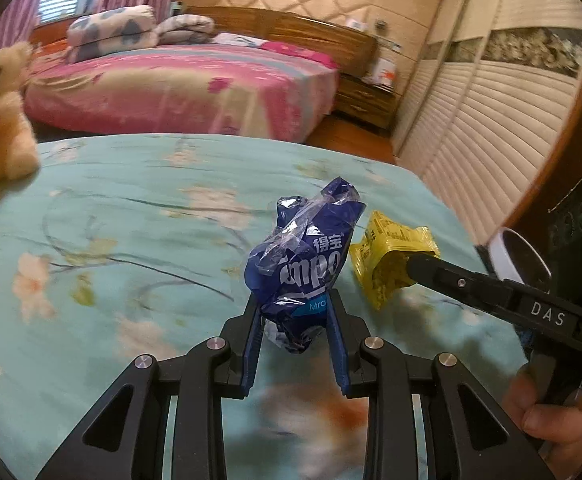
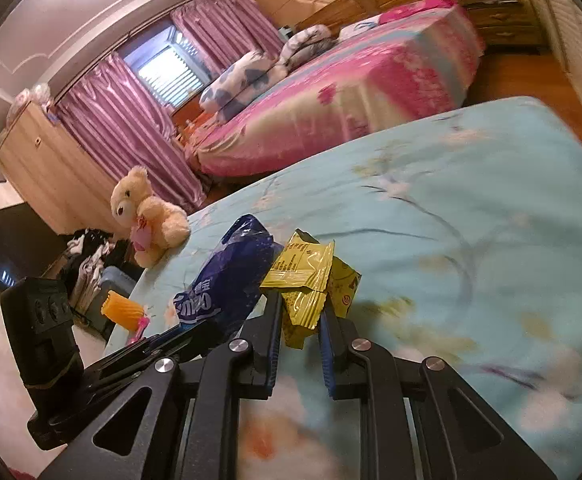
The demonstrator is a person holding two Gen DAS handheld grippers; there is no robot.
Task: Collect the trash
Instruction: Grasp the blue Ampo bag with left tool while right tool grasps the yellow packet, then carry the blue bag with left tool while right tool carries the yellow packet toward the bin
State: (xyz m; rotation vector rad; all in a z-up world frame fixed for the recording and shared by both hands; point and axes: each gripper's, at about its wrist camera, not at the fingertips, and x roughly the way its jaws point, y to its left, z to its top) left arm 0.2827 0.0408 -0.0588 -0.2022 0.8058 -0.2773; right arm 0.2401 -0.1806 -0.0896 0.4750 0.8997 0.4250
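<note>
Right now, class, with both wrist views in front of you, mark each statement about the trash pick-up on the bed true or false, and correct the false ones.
1. The left gripper is shut on the blue wrapper. True.
2. The right gripper is open, holding nothing. False: it is shut on the yellow packet.
3. A teddy bear sits on the floral bedsheet. True.
4. The curtains are green. False: they are pink-purple.
5. The blue wrapper is flat and smooth. False: it is crumpled.
</note>
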